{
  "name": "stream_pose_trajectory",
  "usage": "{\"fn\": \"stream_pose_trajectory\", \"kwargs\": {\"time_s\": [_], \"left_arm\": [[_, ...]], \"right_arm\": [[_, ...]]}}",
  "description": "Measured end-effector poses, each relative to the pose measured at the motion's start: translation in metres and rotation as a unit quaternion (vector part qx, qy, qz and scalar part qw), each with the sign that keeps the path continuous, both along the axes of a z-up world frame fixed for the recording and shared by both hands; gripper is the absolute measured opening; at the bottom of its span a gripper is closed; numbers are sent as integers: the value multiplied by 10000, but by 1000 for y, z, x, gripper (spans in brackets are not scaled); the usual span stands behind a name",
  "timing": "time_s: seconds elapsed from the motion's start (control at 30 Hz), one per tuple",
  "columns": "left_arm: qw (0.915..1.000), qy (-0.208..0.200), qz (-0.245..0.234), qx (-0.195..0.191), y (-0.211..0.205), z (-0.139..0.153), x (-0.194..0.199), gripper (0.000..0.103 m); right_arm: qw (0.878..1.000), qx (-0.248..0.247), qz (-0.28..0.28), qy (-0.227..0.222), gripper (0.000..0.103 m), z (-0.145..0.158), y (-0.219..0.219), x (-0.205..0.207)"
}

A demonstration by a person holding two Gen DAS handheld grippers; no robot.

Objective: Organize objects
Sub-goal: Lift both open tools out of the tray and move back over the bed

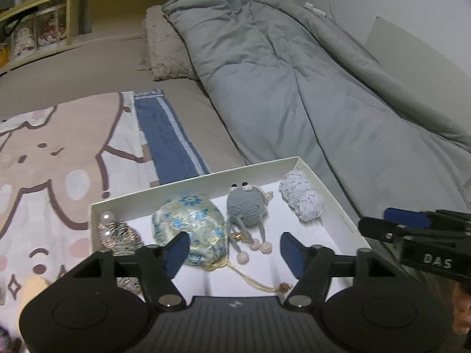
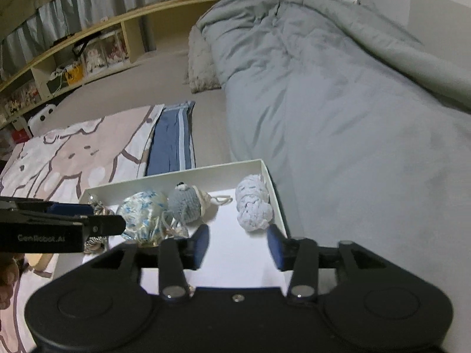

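Box (image 1: 338, 203) on bed holds, left to right: bead ornament (image 1: 117, 232), floral pouch (image 1: 191, 226), crochet doll (image 1: 247, 209), white scrunchie (image 1: 300, 197). Left gripper (image 1: 232, 250), right gripper (image 2: 238, 244) above box: jaws apart, empty.

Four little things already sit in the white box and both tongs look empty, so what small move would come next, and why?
Probably lift both tongs away from the white box. The left tongs and right tongs stand open and hold nothing, and the pouch, knitted toy, white bundle and beaded trinket lie inside.
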State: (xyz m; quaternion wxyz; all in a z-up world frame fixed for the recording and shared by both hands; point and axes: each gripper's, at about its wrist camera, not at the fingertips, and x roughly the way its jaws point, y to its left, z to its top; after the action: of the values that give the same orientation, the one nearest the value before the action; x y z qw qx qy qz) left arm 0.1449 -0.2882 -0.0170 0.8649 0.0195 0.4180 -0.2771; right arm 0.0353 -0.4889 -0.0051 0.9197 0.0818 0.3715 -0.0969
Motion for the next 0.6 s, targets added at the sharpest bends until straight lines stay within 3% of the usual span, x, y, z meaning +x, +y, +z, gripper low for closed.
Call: {"fn": "stream_pose_trajectory", "kwargs": {"time_s": [0.27, 0.43, 0.6], "left_arm": [[9999, -152, -44, 16, 23, 14, -22, 94], [9995, -288, -116, 64, 34, 21, -36, 102], [9987, -465, -134, 165, 44, 24, -51, 103]], "right_arm": [[9999, -93, -81, -73, 76, 12, 16, -23], [9996, -125, -154, -214, 93, 17, 26, -37], [9993, -206, -166, -261, 98, 22, 38, -50]]}}
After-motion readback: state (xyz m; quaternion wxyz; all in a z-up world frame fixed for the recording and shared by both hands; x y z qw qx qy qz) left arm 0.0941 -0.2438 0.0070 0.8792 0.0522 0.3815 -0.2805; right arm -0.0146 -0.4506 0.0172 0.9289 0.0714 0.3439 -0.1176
